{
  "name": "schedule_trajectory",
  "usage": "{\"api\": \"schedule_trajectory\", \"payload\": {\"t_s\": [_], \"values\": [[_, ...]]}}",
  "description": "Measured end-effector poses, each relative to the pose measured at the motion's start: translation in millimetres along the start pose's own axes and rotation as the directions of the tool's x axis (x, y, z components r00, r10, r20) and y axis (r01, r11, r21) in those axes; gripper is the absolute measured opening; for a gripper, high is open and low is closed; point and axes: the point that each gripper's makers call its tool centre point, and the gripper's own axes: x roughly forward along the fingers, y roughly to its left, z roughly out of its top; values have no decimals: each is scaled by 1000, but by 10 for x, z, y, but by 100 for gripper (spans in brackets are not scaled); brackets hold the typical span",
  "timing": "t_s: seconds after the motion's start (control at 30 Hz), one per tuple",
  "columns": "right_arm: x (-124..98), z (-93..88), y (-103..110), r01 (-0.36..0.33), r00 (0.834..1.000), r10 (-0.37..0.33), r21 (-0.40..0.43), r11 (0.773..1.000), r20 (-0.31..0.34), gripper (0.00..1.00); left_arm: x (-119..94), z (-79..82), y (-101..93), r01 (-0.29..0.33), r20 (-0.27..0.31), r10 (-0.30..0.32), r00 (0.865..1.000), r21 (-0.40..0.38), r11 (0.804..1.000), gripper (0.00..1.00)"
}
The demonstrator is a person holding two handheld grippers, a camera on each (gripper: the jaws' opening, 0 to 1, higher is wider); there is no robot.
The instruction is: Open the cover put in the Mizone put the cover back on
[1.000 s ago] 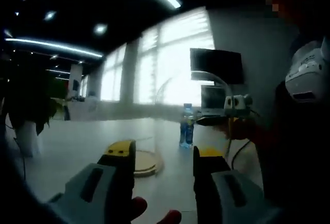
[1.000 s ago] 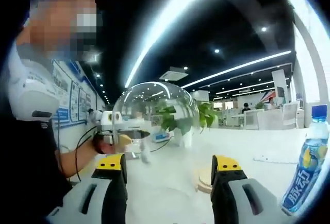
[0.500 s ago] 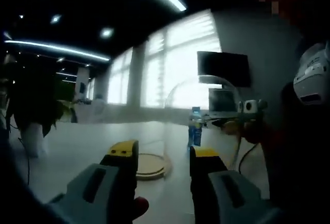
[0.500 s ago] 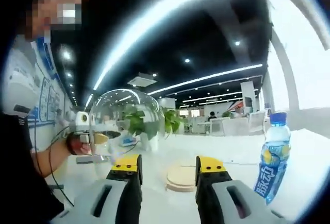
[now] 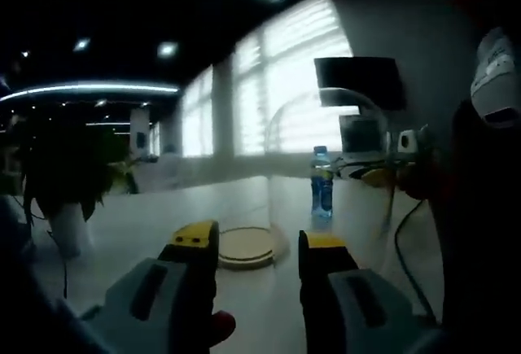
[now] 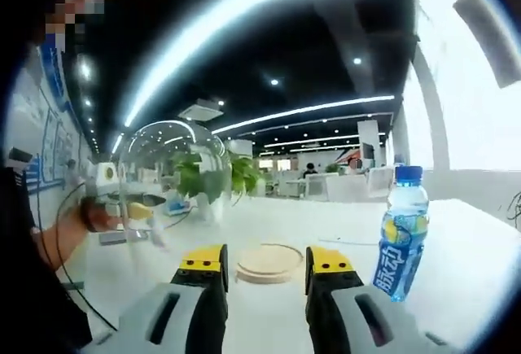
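Observation:
The clear glass dome cover [image 5: 326, 167] stands off its round wooden base [image 5: 244, 248], to the right of my left gripper [image 5: 256, 240]. That gripper is open, and the base shows in the gap between its jaws. The blue-capped Mizone bottle [image 5: 321, 183] stands upright behind the dome. My right gripper [image 6: 267, 256] is open with nothing in it and faces the base [image 6: 269, 260]. The bottle [image 6: 399, 232] is close on its right and the cover [image 6: 171, 175] on its left. Each gripper shows through the glass in the other's view. The dome's lower rim is unclear.
The white table [image 6: 456, 289] spreads wide around the base. A potted plant [image 5: 65, 183] stands at the far left and a dark monitor [image 5: 358, 81] against the wall. The person's body [image 5: 480, 207] and a hanging cable [image 5: 403, 232] are on the right.
Both views have swung, so the base and bottle sit nearer the middle of the right gripper view. The right jaws have come closer together. The left jaws have narrowed slightly.

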Motion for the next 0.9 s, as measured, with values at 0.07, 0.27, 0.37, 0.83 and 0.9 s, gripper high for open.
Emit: {"api": "schedule_trajectory", "payload": {"t_s": [0.07,0.27,0.37,0.83,0.9], "values": [[22,-34,13,14,1000,-14,-12,1000,-14,29,-10,-23,25,-10,3,10,1000,-8,1000,31],[37,-151,14,28,998,-31,-46,999,-52,27,-22,-51,94,-47,13,47,999,-33,998,28],[29,-158,16,30,999,-31,-37,999,-45,27,-21,-76,114,-62,5,62,998,-10,998,25],[-42,-227,-117,91,995,-91,-9,996,-51,26,15,-169,205,-72,37,76,996,-85,994,25],[-40,-242,-130,94,994,-94,-4,996,-58,26,29,-174,242,-60,39,63,997,-80,995,26]]}}
